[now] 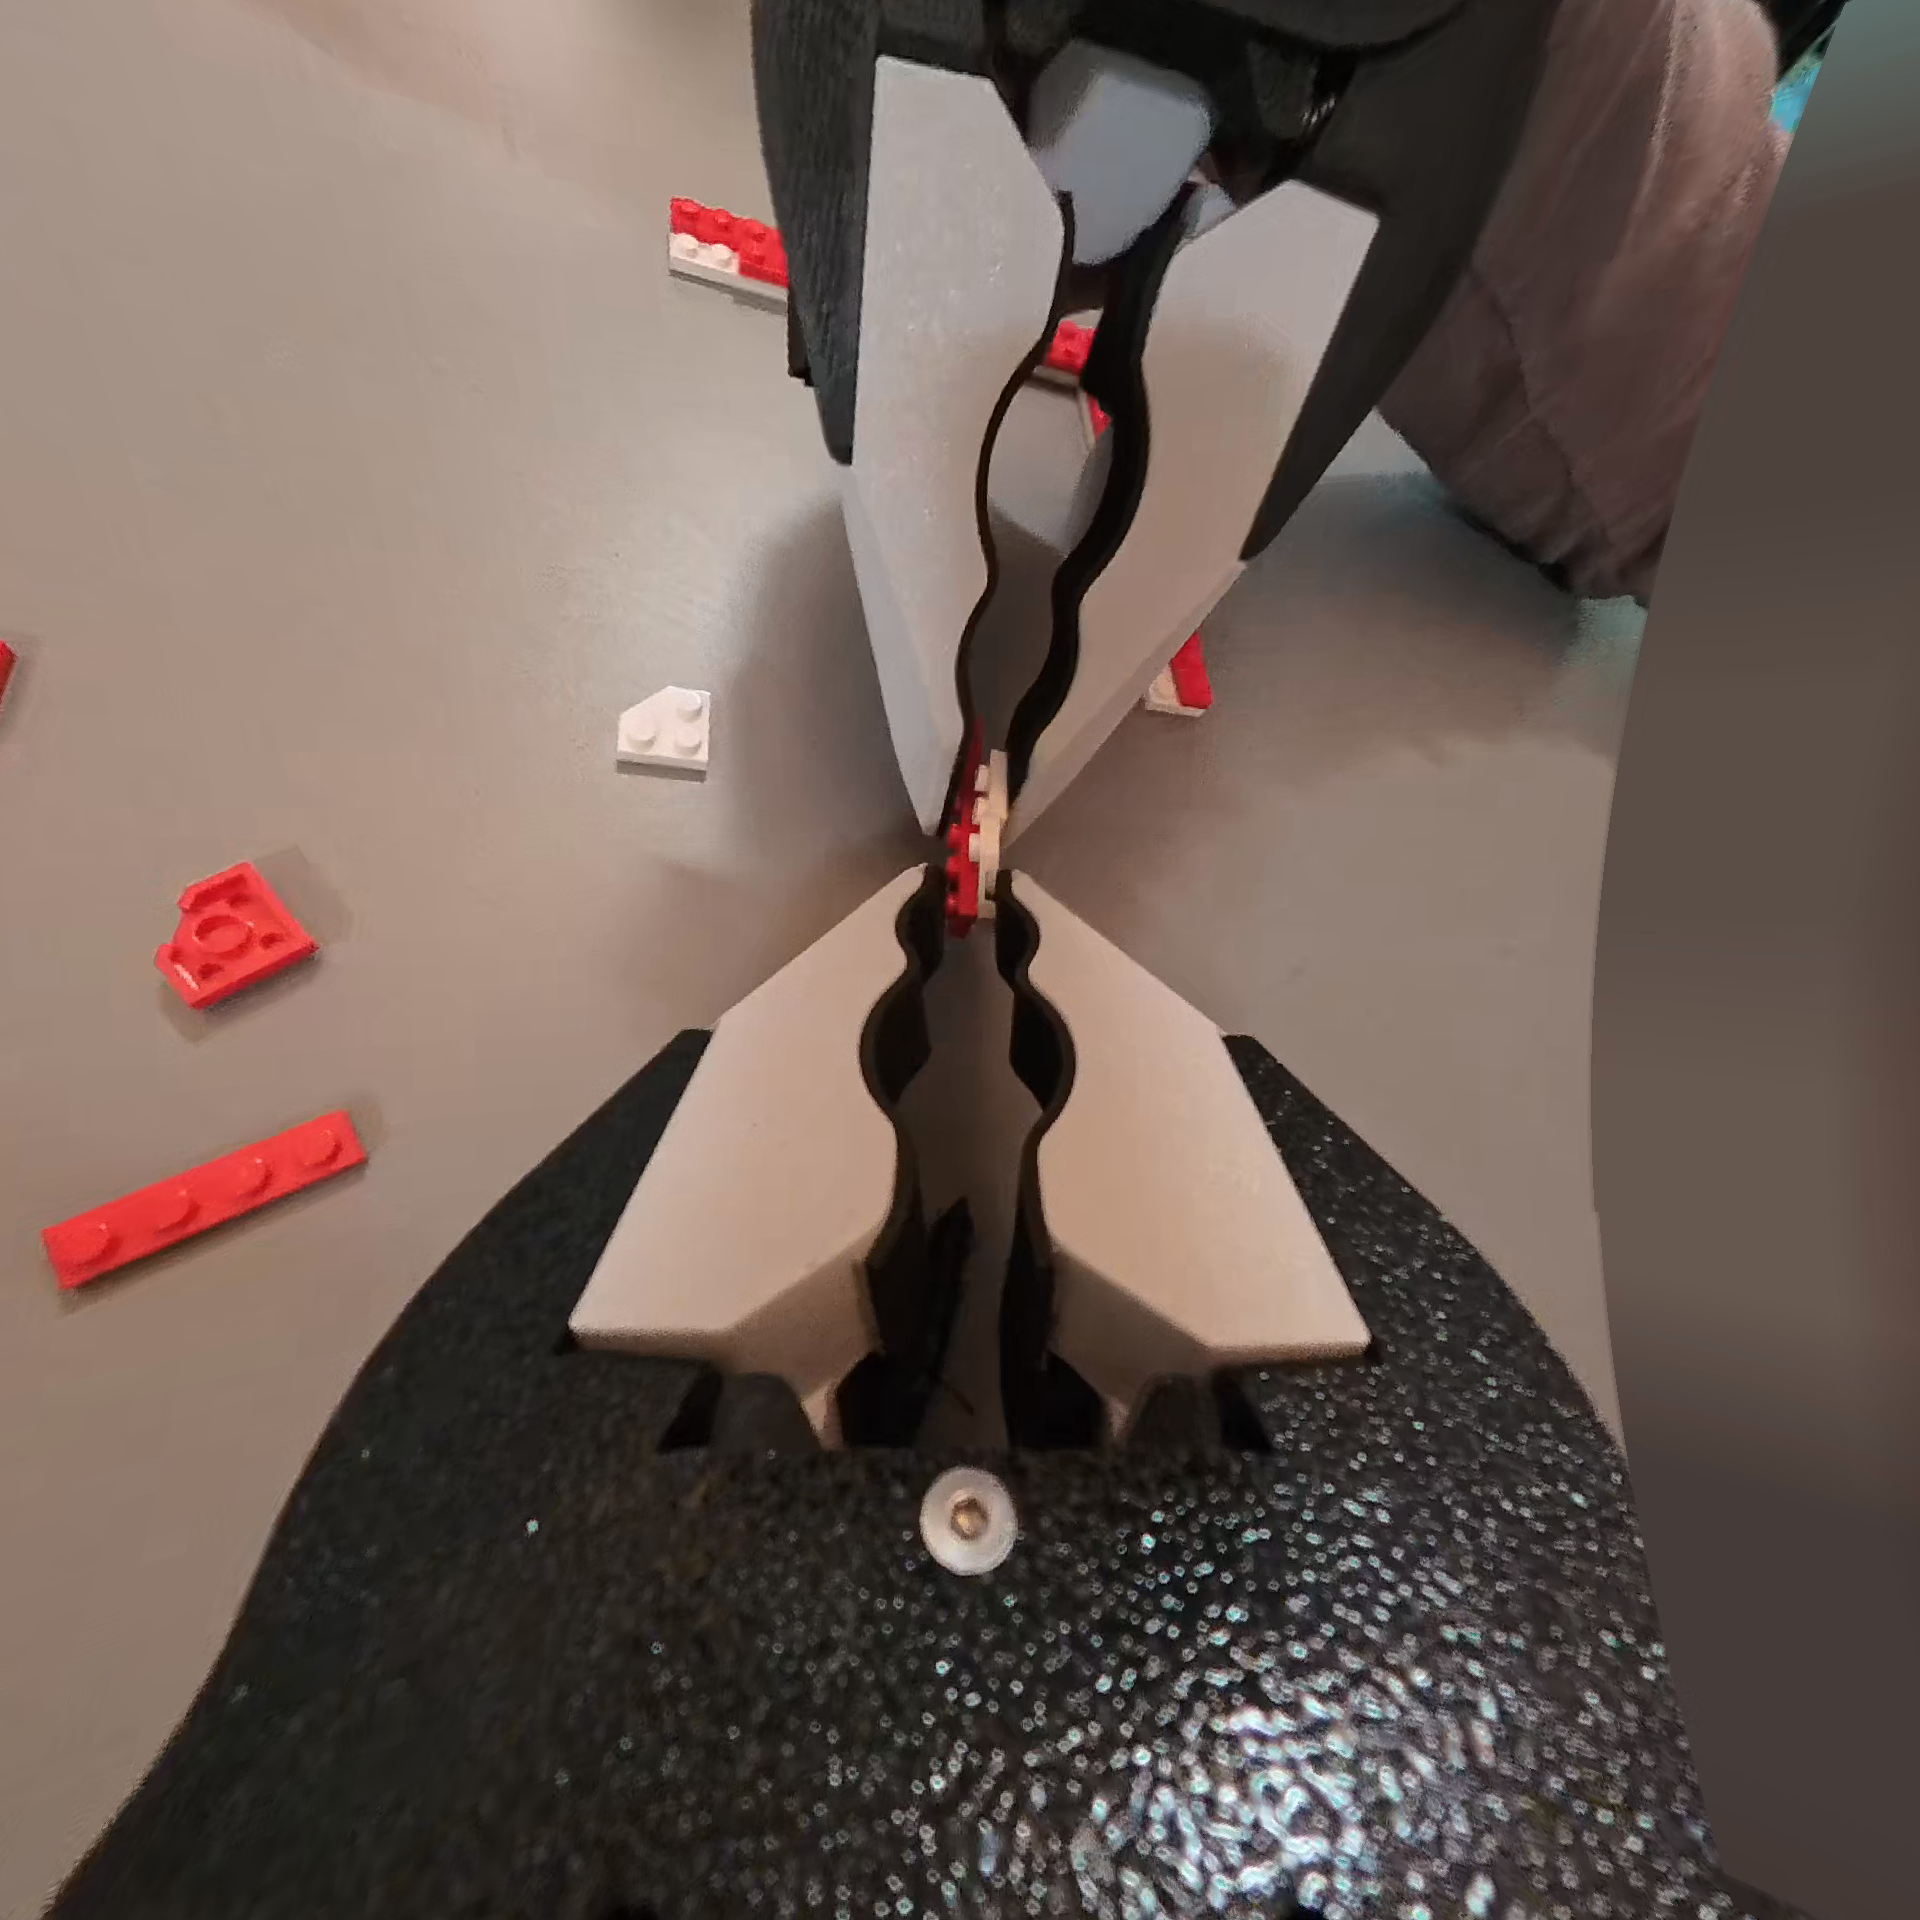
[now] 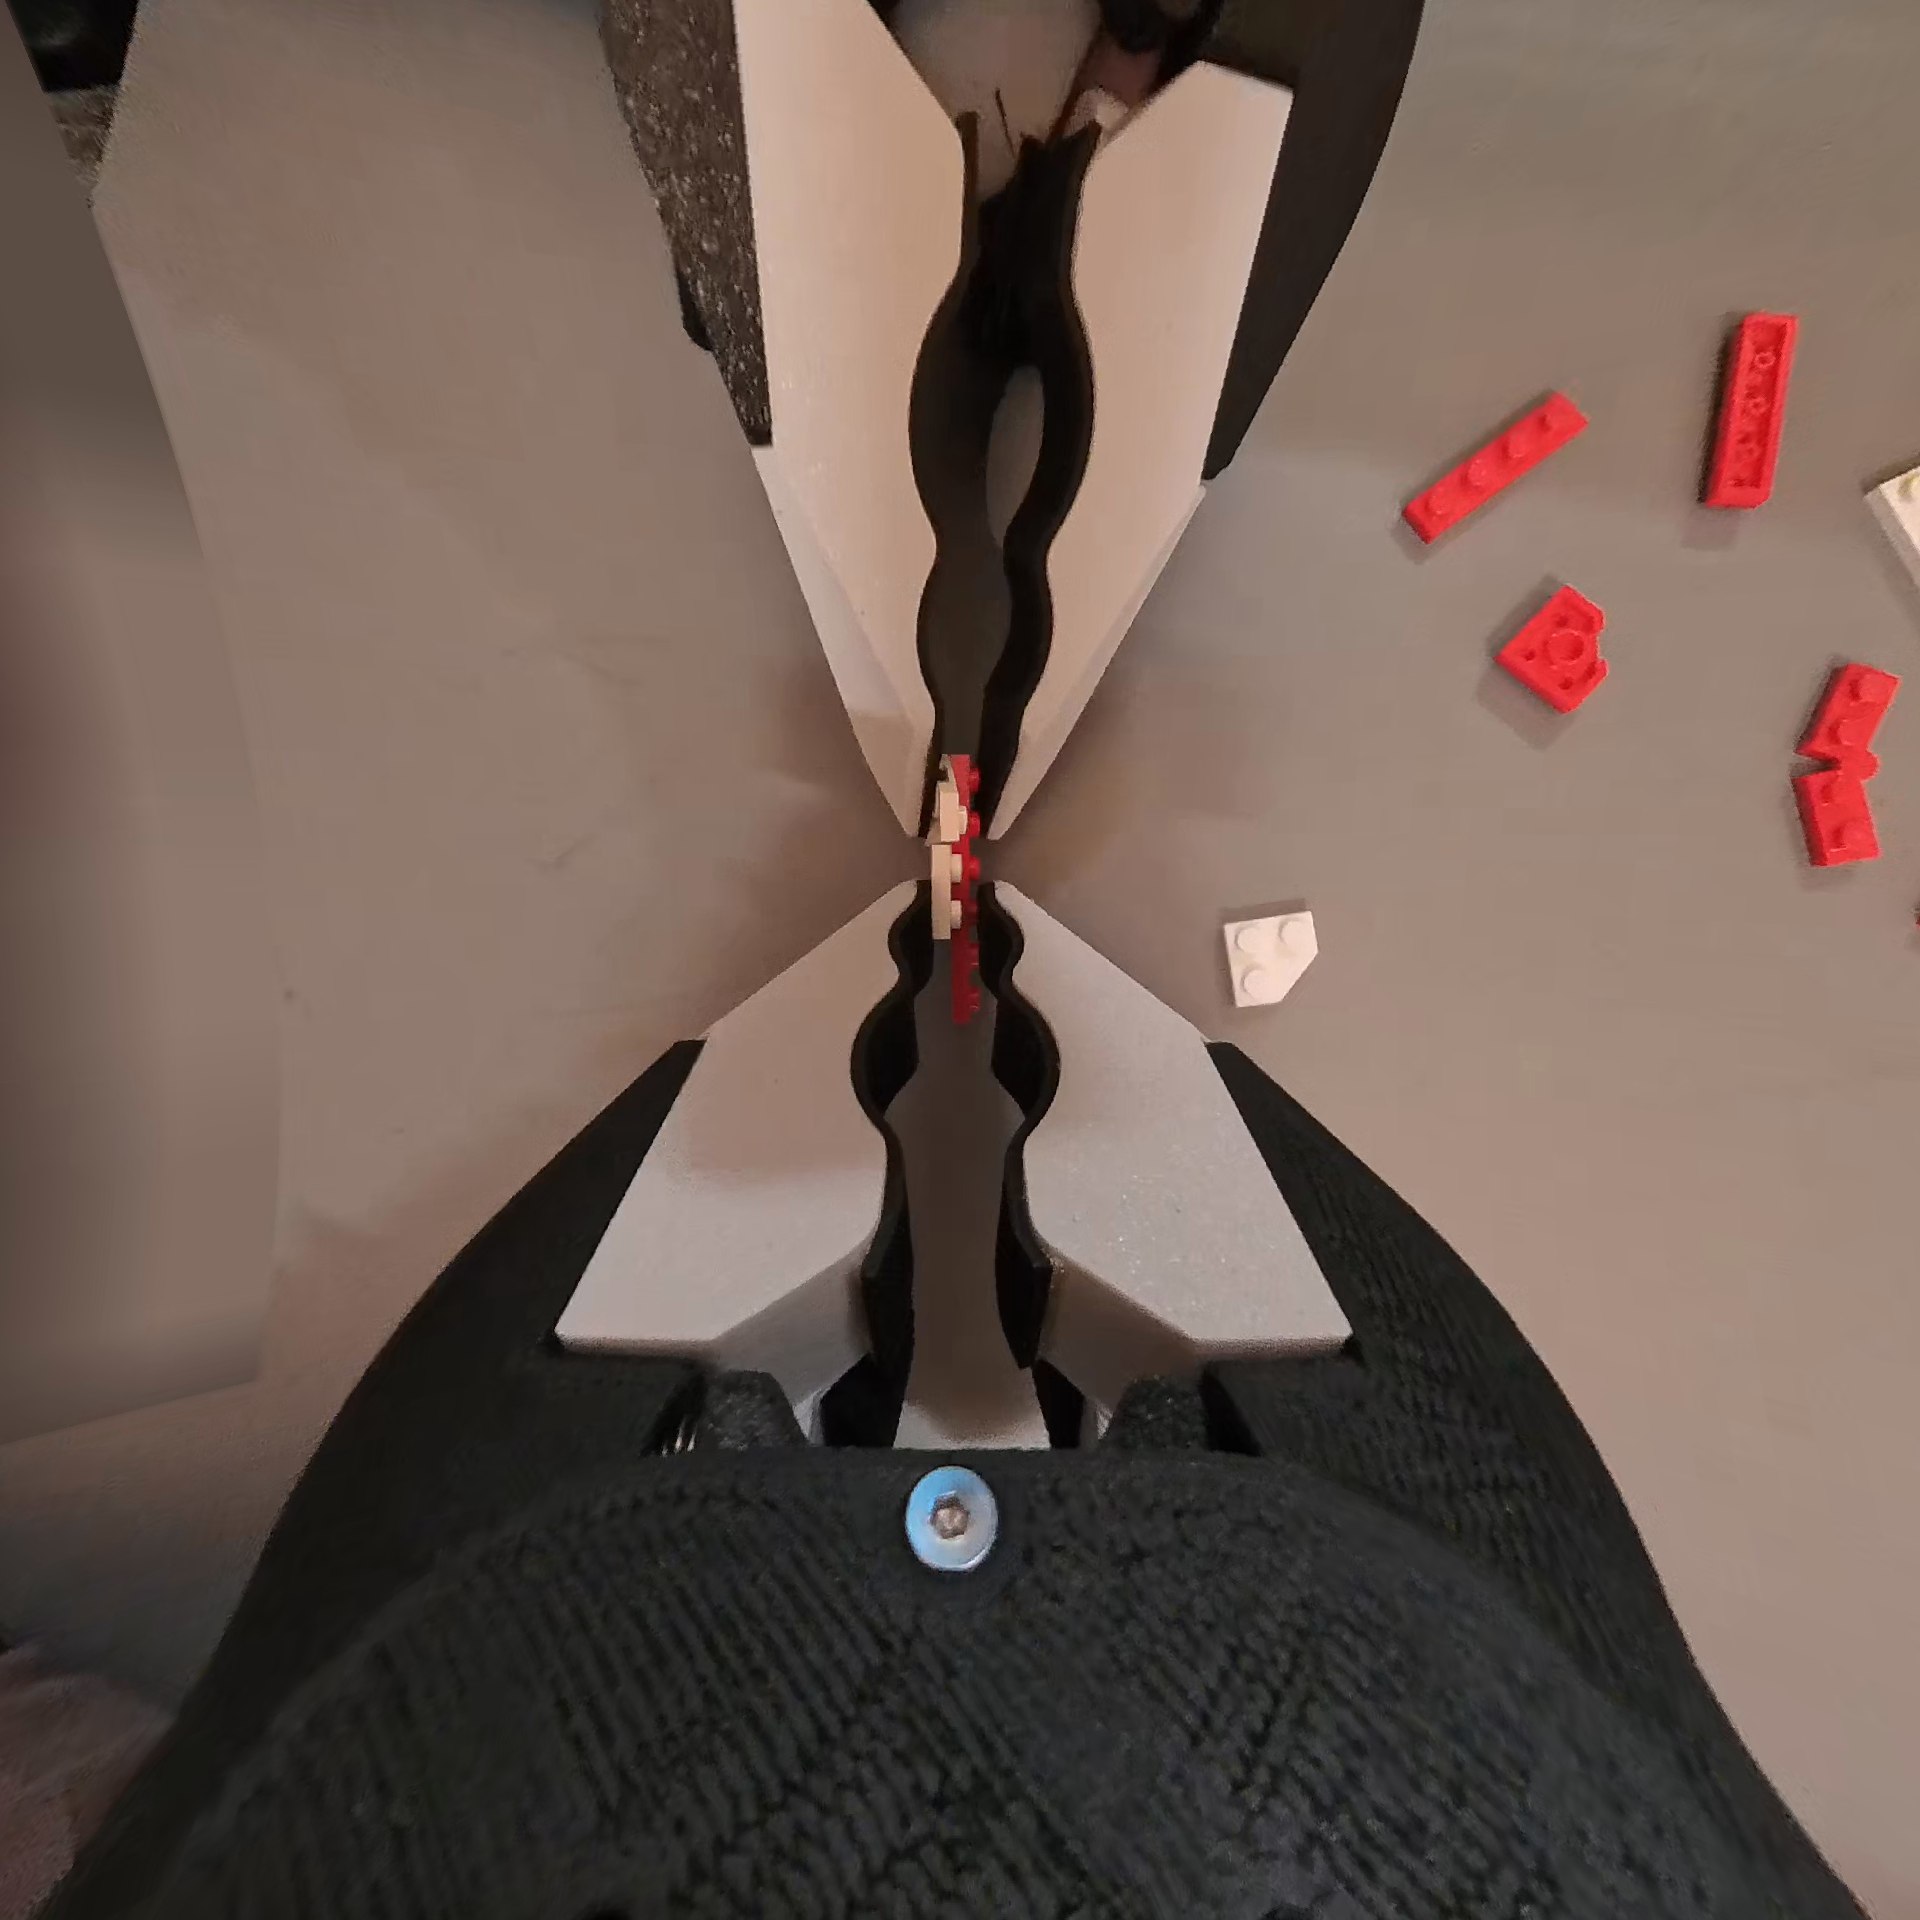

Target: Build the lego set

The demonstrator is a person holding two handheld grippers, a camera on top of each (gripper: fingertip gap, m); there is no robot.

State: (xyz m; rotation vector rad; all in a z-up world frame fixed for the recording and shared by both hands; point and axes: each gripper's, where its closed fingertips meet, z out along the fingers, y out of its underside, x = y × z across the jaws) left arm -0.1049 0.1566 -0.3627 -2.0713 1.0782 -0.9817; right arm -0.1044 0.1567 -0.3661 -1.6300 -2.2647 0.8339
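Lego pieces lie scattered on a grey table point(image 1: 416, 520), and one small stack is held off it between two grippers meeting tip to tip. In the left wrist view, from the left: a long red plate point(image 1: 205, 1214) lies flat, a red corner piece point(image 1: 236, 933) sits upside down above it, a white corner piece point(image 1: 665, 729) lies studs up nearer the middle, and a red and white assembly point(image 1: 727, 249) rests farther back, partly hidden behind the opposite tool. At centre, the left gripper point(image 1: 966, 883) is closed on the red and white stack point(image 1: 977, 842), held on edge; the right gripper point(image 2: 956, 883) pinches the same stack from the far side. In the right wrist view, the stack point(image 2: 958, 862) sits between both sets of tips, white layer left, red layer right. To its right lie the white corner piece point(image 2: 1270, 956), the red corner piece point(image 2: 1555, 649), the long red plate point(image 2: 1496, 468), an upturned red plate point(image 2: 1751, 410), and two small red pieces point(image 2: 1841, 764) touching.
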